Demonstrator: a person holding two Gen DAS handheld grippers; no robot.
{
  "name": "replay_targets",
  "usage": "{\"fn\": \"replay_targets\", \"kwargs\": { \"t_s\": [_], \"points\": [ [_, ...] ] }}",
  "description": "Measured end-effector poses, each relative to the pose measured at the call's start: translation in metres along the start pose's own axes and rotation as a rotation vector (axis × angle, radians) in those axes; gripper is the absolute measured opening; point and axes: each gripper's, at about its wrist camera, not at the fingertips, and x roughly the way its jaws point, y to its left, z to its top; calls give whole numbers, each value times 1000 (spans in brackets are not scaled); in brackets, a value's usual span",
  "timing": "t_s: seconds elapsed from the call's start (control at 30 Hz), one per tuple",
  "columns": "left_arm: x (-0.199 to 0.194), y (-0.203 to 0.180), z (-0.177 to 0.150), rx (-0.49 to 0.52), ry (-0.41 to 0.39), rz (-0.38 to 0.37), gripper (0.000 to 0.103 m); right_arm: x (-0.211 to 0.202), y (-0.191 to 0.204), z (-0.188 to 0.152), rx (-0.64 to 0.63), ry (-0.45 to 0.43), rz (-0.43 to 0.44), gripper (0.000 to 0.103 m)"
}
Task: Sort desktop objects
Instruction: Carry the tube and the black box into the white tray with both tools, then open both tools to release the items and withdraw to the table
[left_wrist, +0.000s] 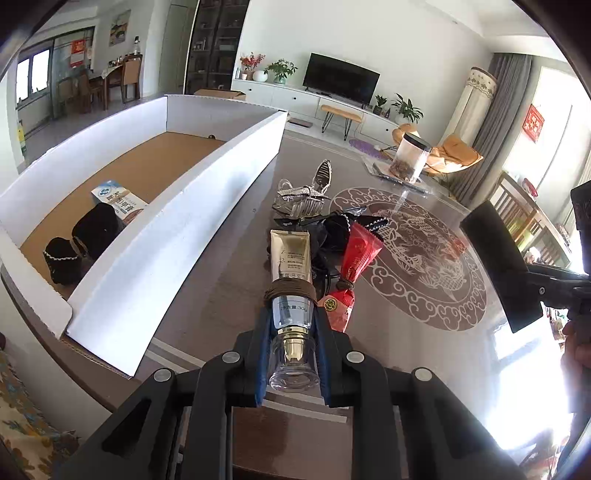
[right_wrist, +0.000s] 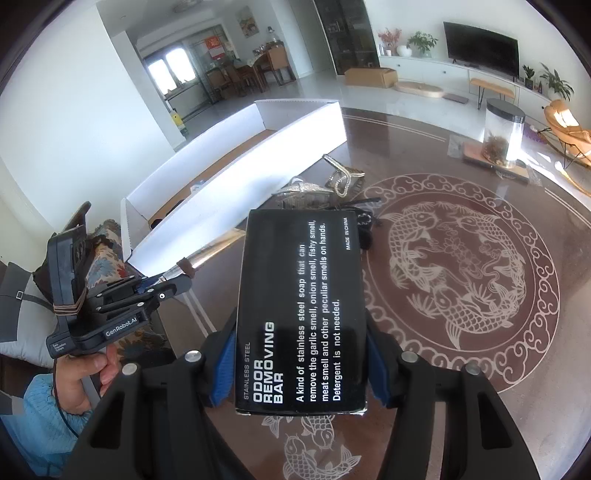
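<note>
Both grippers are loaded right now. The left gripper (left_wrist: 291, 354) has its blue pads squeezed nearly closed on a gold-and-silver cosmetic tube with a clear cap (left_wrist: 291, 295), cap end nearest the camera, tube pointing away over the table. A brown hair tie (left_wrist: 291, 290) is looped round the tube's middle.

The right gripper (right_wrist: 301, 369) sits about a third open, clamped on the sides of a black cardboard box printed "ODOR REMOVING BAR" (right_wrist: 301, 306), held above the brown glass table with the koi pattern (right_wrist: 461, 266).

To the left is a long white cardboard tray with a brown floor (left_wrist: 177, 229), with a blue-and-white medicine box (left_wrist: 118, 201) and black hair accessories (left_wrist: 85, 240) in it. Just right of the tray, a pile remains on the table: silver rhinestone hair clips (left_wrist: 306, 188) and a red foil sachet (left_wrist: 351, 273). A clear jar with a black lid (left_wrist: 410, 157) stands far right.
</note>
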Motion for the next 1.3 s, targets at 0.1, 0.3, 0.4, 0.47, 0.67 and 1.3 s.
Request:
{"fn": "replay_targets", "kwargs": {
  "t_s": [0.1, 0.3, 0.4, 0.47, 0.67, 1.3],
  "points": [
    [-20, 13, 9, -48, -54, -10, 21, 2, 12, 11, -17, -7, 21, 59],
    [-59, 65, 54, -125, -140, 48, 21, 25, 55, 71, -93, -31, 65, 59],
    [-62, 105, 80, -168, -152, 120, 21, 49, 92, 117, -145, -53, 104, 59],
    [-59, 133, 95, -203, -148, 166, 21, 72, 119, 148, -174, -59, 134, 59],
    [-23, 210, 121, -270, -64, 284, 21, 178, 185, 200, -263, 19, 153, 59],
    [-24, 145, 102, -238, -166, 353, 83, 140, 137, 158, -258, -93, 96, 103]
  ]
}}
